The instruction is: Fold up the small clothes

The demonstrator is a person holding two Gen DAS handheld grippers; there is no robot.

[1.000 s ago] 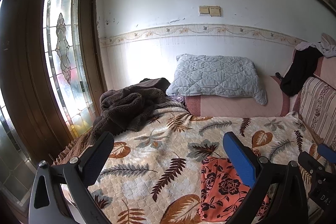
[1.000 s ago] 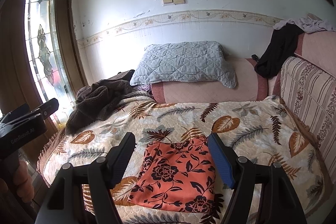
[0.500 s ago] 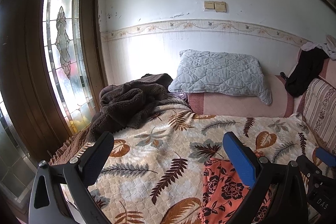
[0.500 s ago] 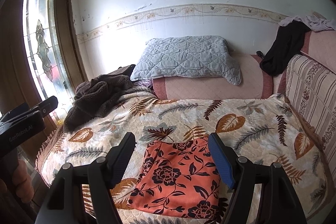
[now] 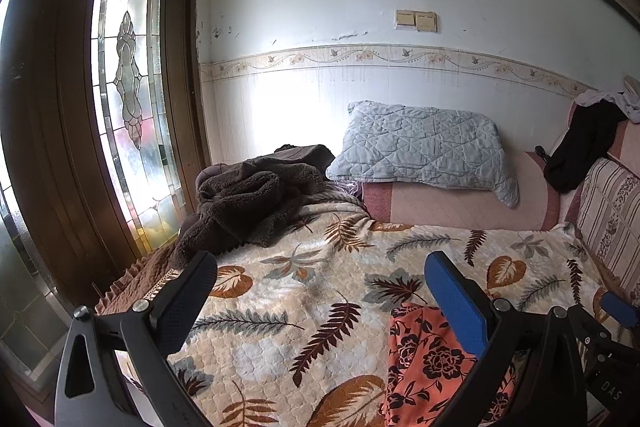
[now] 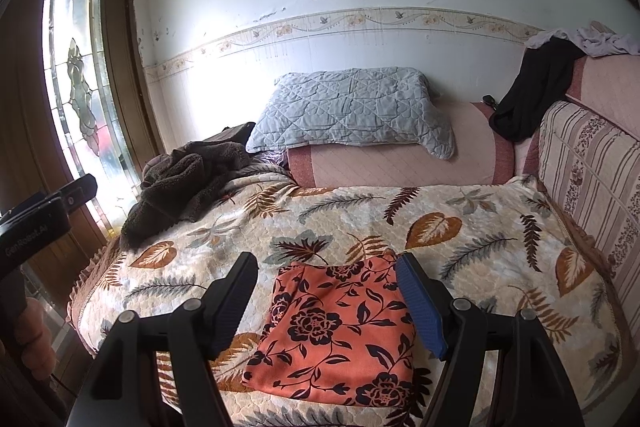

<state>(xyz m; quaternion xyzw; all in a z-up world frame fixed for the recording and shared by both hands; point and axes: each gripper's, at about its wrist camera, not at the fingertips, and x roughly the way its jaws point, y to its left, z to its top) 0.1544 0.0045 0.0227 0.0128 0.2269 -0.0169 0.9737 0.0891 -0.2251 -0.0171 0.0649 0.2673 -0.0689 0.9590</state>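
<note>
An orange cloth with black flowers lies folded flat on the leaf-patterned bedspread. My right gripper hovers above it, open, with nothing between its fingers. In the left wrist view the same orange cloth sits low right, partly behind the blue pad. My left gripper stands open over bare bedspread to the left of the cloth, holding nothing. The left gripper's body shows at the right wrist view's left edge, with a hand below it.
A grey quilted pillow rests on a pink bolster at the head. A brown fleece garment is heaped at the back left. Dark and pale clothes hang over the striped sofa back. A stained-glass door stands left.
Both views have tilted slightly, so the wall plaque and switches sit lower in the frames. The orange cloth and both grippers' openings are unchanged.
</note>
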